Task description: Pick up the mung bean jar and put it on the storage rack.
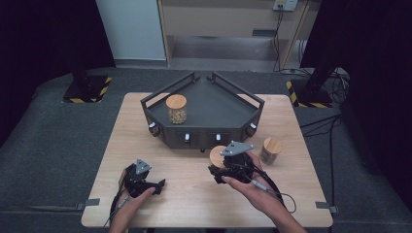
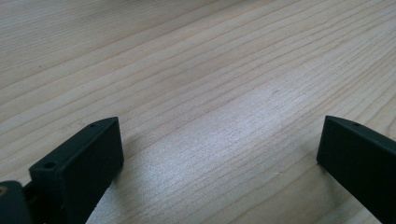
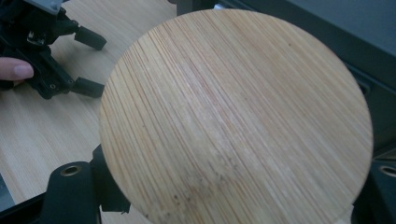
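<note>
1. The right gripper (image 1: 219, 171) had its jaws clamped on a bamboo-lidded jar (image 3: 236, 121), held just in front of the dark rack (image 1: 233, 114).
2. The left gripper (image 1: 154, 186) rested on the surface (image 1: 145, 126), its jaws wide and empty.
3. Risk: the jar could catch the rack's rail or slip if tilted.

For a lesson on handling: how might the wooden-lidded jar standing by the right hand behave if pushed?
The jar is a fairly tall cylinder, so a high push may tip it. On its side, it would probably roll. It looks like glass, so likely fragile.
</note>
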A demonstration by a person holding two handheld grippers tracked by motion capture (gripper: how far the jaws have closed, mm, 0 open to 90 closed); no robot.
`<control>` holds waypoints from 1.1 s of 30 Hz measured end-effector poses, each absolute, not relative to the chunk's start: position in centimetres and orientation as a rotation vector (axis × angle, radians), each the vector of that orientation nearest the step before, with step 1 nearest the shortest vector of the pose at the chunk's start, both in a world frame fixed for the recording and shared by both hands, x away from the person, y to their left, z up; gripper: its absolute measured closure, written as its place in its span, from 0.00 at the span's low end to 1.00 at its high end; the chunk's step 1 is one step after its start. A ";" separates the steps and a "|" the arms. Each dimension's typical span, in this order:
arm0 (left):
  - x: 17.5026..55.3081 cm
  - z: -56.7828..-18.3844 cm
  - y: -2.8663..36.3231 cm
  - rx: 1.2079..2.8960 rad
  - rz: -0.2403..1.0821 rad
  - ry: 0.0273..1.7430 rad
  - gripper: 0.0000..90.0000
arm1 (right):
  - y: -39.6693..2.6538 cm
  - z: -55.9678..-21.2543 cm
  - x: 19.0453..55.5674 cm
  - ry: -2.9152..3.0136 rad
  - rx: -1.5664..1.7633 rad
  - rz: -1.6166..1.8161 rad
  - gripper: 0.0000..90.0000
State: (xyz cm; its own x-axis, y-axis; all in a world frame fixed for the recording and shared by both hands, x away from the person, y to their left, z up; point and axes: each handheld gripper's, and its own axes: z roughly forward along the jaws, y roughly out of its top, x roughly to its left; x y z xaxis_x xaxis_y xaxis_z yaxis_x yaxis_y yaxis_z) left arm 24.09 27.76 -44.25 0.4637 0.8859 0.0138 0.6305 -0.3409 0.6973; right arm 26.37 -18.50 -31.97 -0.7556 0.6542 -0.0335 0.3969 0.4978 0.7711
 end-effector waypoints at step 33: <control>24.1 -44.2 27.7 2.088 0.527 1.257 0.00 | -16.9 -28.1 30.4 2.383 0.904 1.108 0.28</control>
